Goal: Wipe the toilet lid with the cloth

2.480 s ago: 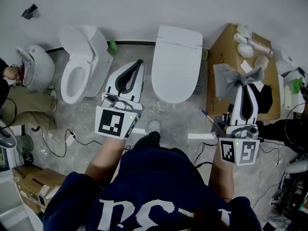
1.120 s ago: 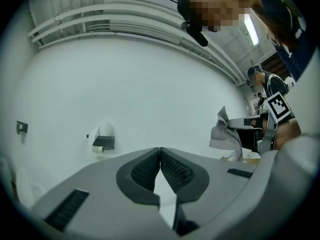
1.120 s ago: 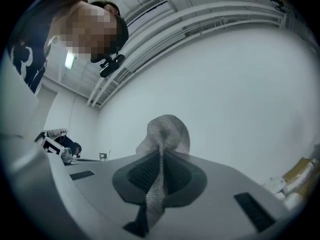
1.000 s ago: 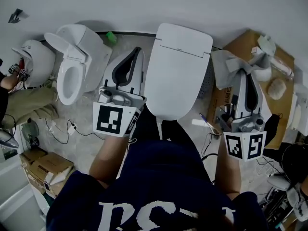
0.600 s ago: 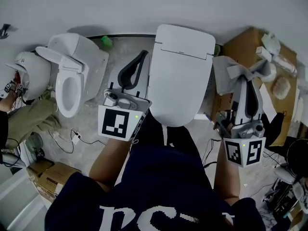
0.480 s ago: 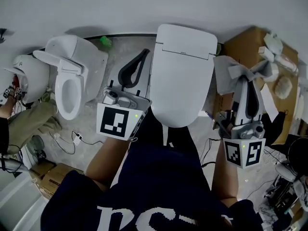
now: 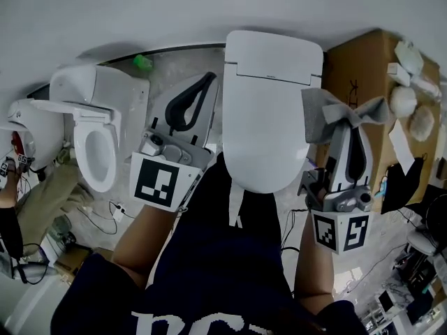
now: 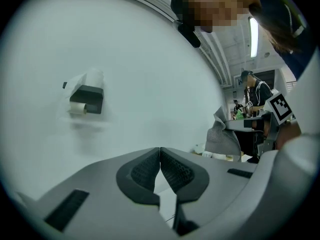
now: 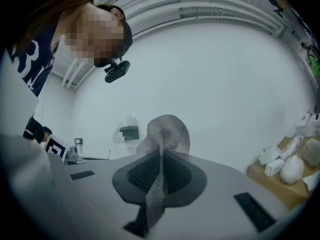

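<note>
A white toilet with its lid down stands straight ahead in the head view. My right gripper is shut on a grey cloth, held just off the lid's right edge; the cloth bunches up above the jaws in the right gripper view. To the left of the lid my left gripper is shut with nothing in it, its pads meeting at the tips. Both gripper views face a plain white wall.
A second toilet with its seat showing stands at the left, another white fixture beyond it. A cardboard box with white packets sits at the right. Cables lie on the floor. A paper holder hangs on the wall.
The view has closed in on the closed-lid toilet, which now fills the middle. My right gripper with the cloth has drifted left, close to the lid's right edge.
</note>
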`<state>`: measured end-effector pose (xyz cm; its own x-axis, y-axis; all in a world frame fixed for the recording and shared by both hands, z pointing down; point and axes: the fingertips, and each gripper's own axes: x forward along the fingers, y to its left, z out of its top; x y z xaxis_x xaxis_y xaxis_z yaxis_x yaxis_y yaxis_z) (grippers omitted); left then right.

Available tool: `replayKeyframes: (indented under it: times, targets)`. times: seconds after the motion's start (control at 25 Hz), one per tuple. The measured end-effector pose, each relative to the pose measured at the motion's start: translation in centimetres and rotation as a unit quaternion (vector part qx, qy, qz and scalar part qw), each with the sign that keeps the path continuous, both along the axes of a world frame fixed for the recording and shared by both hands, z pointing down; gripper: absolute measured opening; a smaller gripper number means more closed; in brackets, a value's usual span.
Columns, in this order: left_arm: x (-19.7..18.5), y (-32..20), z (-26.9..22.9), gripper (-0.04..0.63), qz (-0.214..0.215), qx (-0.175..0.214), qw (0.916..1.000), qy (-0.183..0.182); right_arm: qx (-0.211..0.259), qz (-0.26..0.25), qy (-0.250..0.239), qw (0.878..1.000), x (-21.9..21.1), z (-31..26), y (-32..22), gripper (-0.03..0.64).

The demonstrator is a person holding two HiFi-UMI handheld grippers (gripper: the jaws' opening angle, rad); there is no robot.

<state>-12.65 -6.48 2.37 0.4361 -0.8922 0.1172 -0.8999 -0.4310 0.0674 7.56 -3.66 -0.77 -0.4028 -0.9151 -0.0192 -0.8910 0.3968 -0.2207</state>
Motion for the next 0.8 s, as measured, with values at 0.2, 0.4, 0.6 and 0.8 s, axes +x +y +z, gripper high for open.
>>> replayKeyframes:
  times: [0.2, 0.4, 0.6, 0.8]
  targets:
    - [-1.3, -1.8, 5.0, 0.021, -0.01, -0.011, 0.9999, 0.001, -0.009, -0.004, -0.003, 1.0, -1.6, 5.7, -2.2, 0.037]
    - [-2.4, -2.8, 11.1, 0.021, -0.022, -0.013, 0.9997, 0.001, -0.028, -0.025, 0.002, 0.999, -3.9, 13.5, -4.5, 0.037]
    - [-3.6, -3.6, 17.2, 0.021, -0.027, -0.013, 0.9995, -0.006, -0.059, -0.047, 0.011, 0.997, -6.5, 22.4, -6.7, 0.037]
    - [-4.9, -4.1, 22.0, 0.021, -0.057, -0.032, 0.9979, 0.003, -0.094, -0.09, 0.036, 0.991, -10.2, 31.1, -8.3, 0.038]
